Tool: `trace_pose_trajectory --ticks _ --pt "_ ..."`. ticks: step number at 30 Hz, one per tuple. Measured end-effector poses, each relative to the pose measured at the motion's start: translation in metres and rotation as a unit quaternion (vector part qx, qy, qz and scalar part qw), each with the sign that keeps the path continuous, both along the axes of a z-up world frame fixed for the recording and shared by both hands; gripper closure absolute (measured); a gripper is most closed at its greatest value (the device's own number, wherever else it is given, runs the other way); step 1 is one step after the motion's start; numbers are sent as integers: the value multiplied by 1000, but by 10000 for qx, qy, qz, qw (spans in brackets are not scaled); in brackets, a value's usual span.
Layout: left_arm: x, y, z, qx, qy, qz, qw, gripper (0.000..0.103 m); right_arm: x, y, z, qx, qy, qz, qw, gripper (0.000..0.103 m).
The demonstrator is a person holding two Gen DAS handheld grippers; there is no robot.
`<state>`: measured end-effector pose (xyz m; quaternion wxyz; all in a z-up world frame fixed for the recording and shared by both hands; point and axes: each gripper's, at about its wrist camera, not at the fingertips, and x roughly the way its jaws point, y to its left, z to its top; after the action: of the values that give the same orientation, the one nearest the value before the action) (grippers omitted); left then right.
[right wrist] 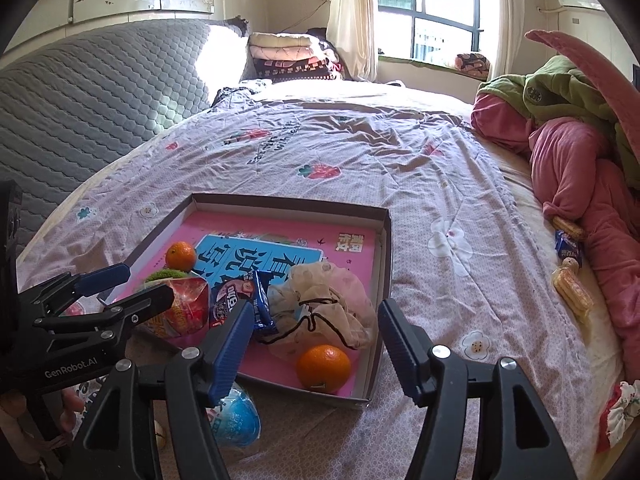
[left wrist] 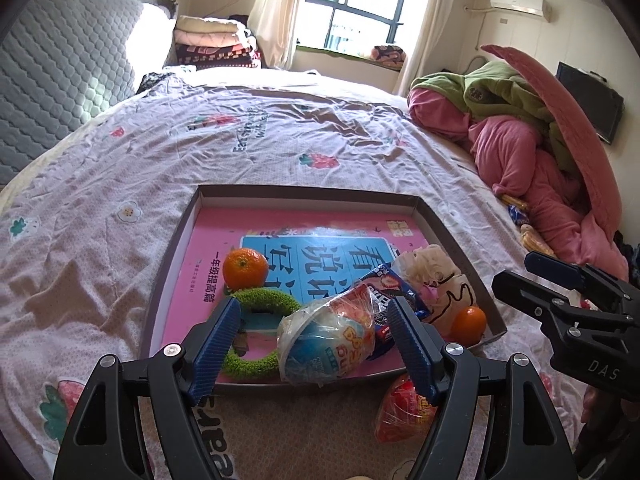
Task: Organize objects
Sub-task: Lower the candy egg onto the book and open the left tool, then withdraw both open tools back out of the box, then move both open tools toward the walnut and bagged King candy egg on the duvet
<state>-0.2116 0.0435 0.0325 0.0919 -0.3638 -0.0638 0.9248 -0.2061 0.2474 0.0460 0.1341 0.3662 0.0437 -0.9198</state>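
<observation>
A shallow cardboard tray [left wrist: 452, 224] [right wrist: 386, 248] lies on the bed with a pink book [left wrist: 224, 232] as its floor. In it are two oranges [left wrist: 245, 267] [right wrist: 323, 367], a green fuzzy ring [left wrist: 264, 300], a blue Oreo pack [right wrist: 262, 300], a cloth drawstring bag [right wrist: 332, 304] and a blue-and-red wrapped snack cup [left wrist: 328, 340]. My left gripper [left wrist: 312, 346] is open with its jaws either side of that cup, not touching it. My right gripper [right wrist: 314, 346] is open and empty over the tray's near corner. A red wrapped snack [left wrist: 404, 412] lies just outside the tray.
A blue egg-shaped pack [right wrist: 236, 416] lies on the sheet before the tray. Small snacks [right wrist: 570, 284] lie at the bed's right edge beside a pile of pink and green bedding [right wrist: 580, 152]. A grey quilted headboard [left wrist: 60, 80] stands at the left.
</observation>
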Motion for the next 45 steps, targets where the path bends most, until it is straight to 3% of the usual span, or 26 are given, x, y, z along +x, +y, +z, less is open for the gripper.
trace_pose_trajectory --ticks 11,26,35,45 --pt "41 -4 18 -253 341 -60 9991 26 21 -8 17 75 268 171 9995 32" --pt "89 -8 20 -357 385 -163 9985 26 58 -18 32 176 606 403 9972 29" --pt "107 -4 3 -424 167 -281 9986 26 74 -18 20 266 531 525 9969 28" --pt "125 4 -11 -548 72 -653 9963 26 90 -5 -13 318 195 590 9976 27"
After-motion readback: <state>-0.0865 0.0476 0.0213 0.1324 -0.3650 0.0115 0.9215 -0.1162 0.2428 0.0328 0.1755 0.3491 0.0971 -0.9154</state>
